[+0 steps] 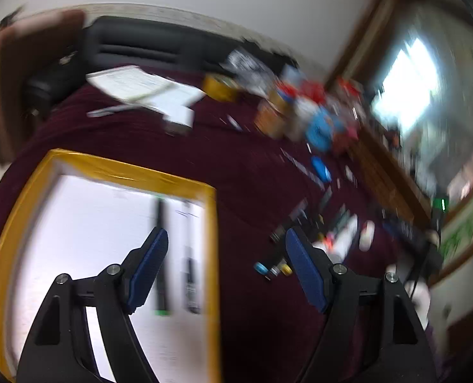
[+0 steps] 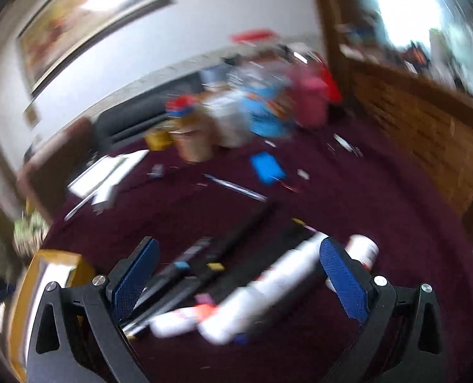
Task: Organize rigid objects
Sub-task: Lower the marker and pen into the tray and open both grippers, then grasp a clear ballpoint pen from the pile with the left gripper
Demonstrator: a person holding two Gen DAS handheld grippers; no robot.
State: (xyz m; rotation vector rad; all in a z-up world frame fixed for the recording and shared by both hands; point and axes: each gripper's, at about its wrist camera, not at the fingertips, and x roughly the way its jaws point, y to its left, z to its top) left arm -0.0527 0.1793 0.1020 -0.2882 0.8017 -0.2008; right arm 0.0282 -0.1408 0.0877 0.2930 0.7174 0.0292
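A white tray with a yellow rim (image 1: 108,167) lies on the dark red cloth, with two dark pens (image 1: 161,255) inside. My left gripper (image 1: 226,239) is open and empty, above the tray's right edge. A heap of pens and small items (image 1: 303,220) lies right of it, with white tubes (image 1: 348,234). My right gripper (image 2: 238,249) is open and empty, just above white tubes (image 2: 268,284) and dark pens (image 2: 223,249). The tray's corner (image 2: 60,257) shows at the lower left. Both views are blurred.
Jars, boxes and bags (image 1: 300,105) crowd the far side of the table, also in the right wrist view (image 2: 236,111). White papers (image 1: 140,87) lie at the back left. A blue card (image 2: 266,167) lies mid-table. A wooden cabinet (image 2: 428,134) stands on the right.
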